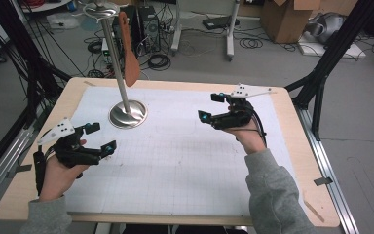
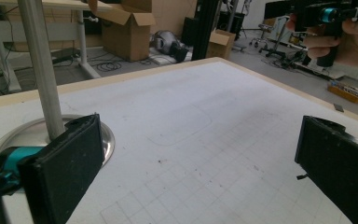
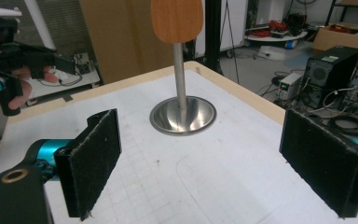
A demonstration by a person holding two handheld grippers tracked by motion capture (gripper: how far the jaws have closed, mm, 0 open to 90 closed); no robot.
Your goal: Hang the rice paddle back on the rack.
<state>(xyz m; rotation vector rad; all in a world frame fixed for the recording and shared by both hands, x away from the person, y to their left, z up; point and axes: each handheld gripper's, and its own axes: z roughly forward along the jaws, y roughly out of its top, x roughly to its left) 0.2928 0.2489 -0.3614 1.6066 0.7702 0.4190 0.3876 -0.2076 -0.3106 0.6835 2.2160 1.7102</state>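
Nothing is grasped yet: the brown wooden spatula (image 1: 128,53) hangs untouched on the polished steel stand (image 1: 127,113), both grippers' fingers spread, empty.

No text, label or number can be read anywhere.

High view looks down; claw views low, sharing the stand (image 1: 128,113).
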